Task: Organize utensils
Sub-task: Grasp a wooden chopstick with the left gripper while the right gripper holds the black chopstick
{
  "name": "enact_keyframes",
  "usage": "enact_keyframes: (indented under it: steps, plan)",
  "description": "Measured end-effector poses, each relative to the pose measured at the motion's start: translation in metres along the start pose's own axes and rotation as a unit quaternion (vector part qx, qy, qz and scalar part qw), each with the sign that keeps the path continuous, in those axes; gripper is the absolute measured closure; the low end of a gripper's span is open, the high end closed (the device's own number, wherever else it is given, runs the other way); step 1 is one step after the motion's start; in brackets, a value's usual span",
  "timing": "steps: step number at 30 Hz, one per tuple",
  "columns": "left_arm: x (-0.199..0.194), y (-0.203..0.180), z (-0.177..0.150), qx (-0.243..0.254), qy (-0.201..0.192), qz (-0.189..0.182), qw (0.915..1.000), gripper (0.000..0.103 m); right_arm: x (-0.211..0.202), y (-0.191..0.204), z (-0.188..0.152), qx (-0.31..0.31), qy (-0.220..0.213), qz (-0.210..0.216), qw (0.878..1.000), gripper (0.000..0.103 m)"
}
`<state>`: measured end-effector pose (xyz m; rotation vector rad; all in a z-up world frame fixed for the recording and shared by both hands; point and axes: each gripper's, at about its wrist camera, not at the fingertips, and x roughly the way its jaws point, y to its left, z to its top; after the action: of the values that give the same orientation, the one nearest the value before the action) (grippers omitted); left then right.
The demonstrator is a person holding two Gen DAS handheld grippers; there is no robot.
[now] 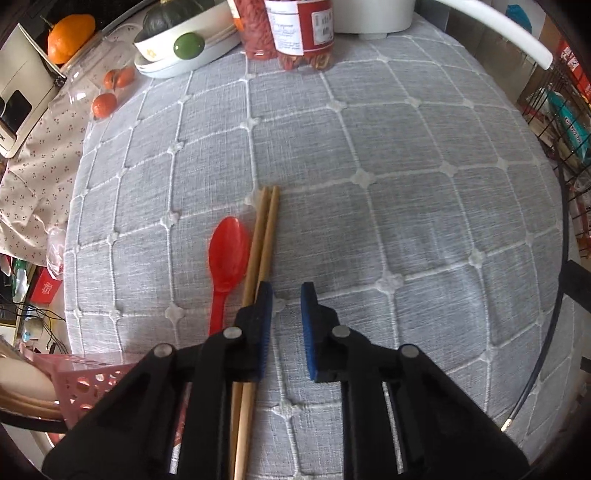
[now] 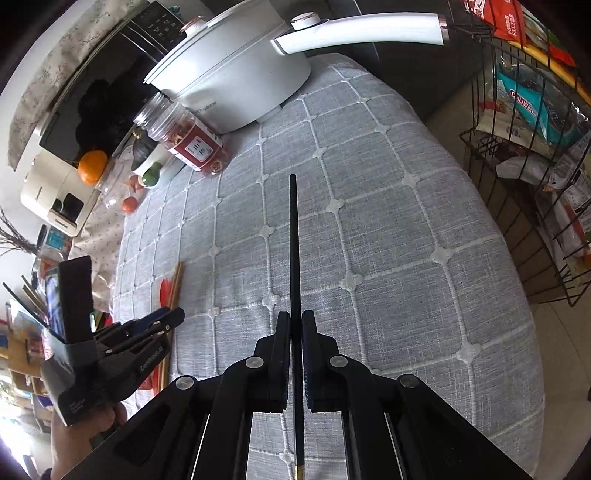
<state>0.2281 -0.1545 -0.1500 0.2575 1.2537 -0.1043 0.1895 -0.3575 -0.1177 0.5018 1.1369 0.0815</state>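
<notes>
A pair of wooden chopsticks (image 1: pixel 264 236) lies on the grey checked tablecloth (image 1: pixel 406 184), with a red plastic spoon (image 1: pixel 227 254) just left of them. My left gripper (image 1: pixel 286 286) hovers low over them, its blue pads a narrow gap apart with only cloth between; the chopsticks run under its left finger (image 1: pixel 264 314). My right gripper (image 2: pixel 295 314) is shut on a thin black chopstick (image 2: pixel 293 240) that sticks out forward above the table. In the right wrist view the left gripper (image 2: pixel 168 317), in a person's hand, is at the left beside the spoon (image 2: pixel 165 291).
A pink perforated basket (image 1: pixel 85 384) sits at the table's near left edge. Along the far side stand a white pot with a long handle (image 2: pixel 236 74), two jars (image 1: pixel 299 33), a bowl holding a squash (image 1: pixel 177 44) and small oranges (image 1: pixel 105 105). A wire rack (image 2: pixel 535 166) stands to the right.
</notes>
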Motion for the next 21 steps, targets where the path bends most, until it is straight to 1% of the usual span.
enact_keyframes:
  steps: [7, 16, 21]
  plan:
    - [-0.003, 0.002, 0.001, 0.002, -0.017, 0.011, 0.9998, 0.086, 0.003, -0.003, 0.0, 0.004, 0.003, -0.004, 1.0, 0.097]
    - [0.006, 0.006, 0.004, -0.003, -0.003, 0.017, 0.9999, 0.086, 0.008, -0.001, 0.002, 0.002, 0.008, -0.004, 1.0, 0.097]
    - [0.01, 0.012, 0.008, -0.019, 0.001, 0.005, 0.9998, 0.087, 0.009, -0.001, 0.002, 0.003, 0.01, -0.004, 1.0, 0.097]
